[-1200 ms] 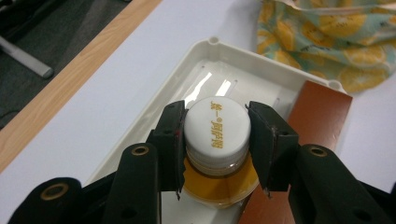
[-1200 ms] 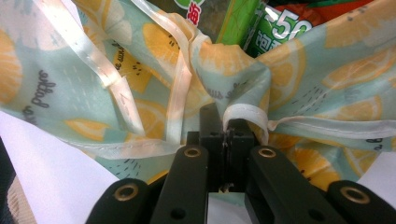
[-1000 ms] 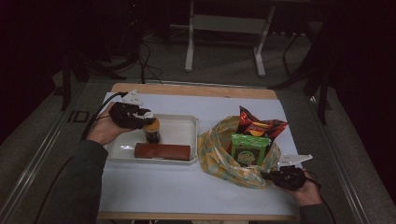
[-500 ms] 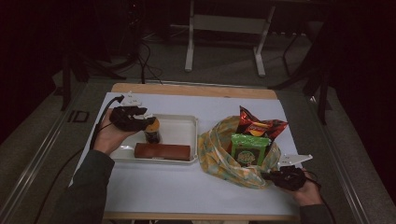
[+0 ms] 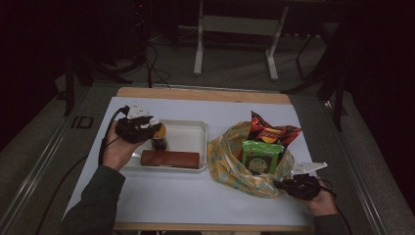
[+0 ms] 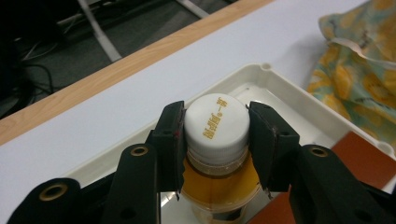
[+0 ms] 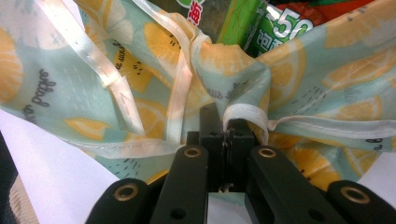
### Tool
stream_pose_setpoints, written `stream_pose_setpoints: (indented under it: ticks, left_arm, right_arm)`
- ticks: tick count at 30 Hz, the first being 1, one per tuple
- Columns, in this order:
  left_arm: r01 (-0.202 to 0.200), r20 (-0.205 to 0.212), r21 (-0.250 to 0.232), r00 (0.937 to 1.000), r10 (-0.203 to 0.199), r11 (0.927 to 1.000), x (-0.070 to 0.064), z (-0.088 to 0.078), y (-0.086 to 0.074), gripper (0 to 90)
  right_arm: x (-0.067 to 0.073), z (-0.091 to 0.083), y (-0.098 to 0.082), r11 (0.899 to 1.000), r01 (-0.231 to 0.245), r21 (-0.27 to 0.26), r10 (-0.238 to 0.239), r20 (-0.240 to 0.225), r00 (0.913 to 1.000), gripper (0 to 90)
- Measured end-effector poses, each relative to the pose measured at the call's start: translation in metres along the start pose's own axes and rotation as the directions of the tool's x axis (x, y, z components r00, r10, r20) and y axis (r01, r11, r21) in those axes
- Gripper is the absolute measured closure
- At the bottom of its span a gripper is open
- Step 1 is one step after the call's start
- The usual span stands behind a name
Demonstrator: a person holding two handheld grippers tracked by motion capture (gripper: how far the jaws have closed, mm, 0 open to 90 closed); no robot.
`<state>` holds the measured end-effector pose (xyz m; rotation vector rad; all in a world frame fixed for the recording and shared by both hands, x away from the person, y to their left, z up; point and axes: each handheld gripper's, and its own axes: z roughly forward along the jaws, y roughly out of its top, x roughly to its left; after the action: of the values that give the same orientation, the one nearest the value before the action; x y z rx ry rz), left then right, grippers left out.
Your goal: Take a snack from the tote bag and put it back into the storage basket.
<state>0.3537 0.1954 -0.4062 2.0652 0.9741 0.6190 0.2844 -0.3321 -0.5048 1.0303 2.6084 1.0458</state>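
Left gripper view: our left gripper (image 6: 215,140) has just been closing and now clamps the bottle (image 6: 218,163) by its white cap, upright in the white tray (image 6: 299,100). Our right gripper (image 7: 224,135) pinches the fabric bag's (image 7: 93,84) rim.

High view dim, surroundings v. dark; close-ups brighter.

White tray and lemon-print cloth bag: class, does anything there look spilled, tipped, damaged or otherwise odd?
Nothing stands out. The white-capped bottle of amber liquid stands upright in the white plastic tray with the left gripper at its cap, the brown bar lies flat, and the right gripper pinches the lemon-print cloth bag's rim.
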Motion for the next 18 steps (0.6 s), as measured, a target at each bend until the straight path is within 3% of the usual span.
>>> stream_pose_setpoints:
  ticks: [3, 9, 18]
  left_arm:
    - [-0.026, 0.042, -0.002, 0.9988, 0.026, 0.9997, 0.005, -0.001, -0.001, 57.9]
    - [-0.084, 0.123, -0.012, 0.9887, 0.085, 0.9964, 0.014, -0.003, -0.003, 57.9]
    - [-0.087, 0.194, -0.021, 0.977, 0.09, 0.996, 0.023, -0.003, -0.004, 58.2]
  right_arm:
    - [0.0, 0.0, 0.0, 1.0, 0.001, 0.0, -0.001, -0.001, 1.0, 88.9]
    - [0.0, 0.001, 0.0, 1.0, 0.0, 0.0, 0.0, -0.001, 1.0, 88.8]
    - [0.0, 0.001, 0.0, 1.0, 0.001, 0.0, -0.001, -0.002, 1.0, 88.8]
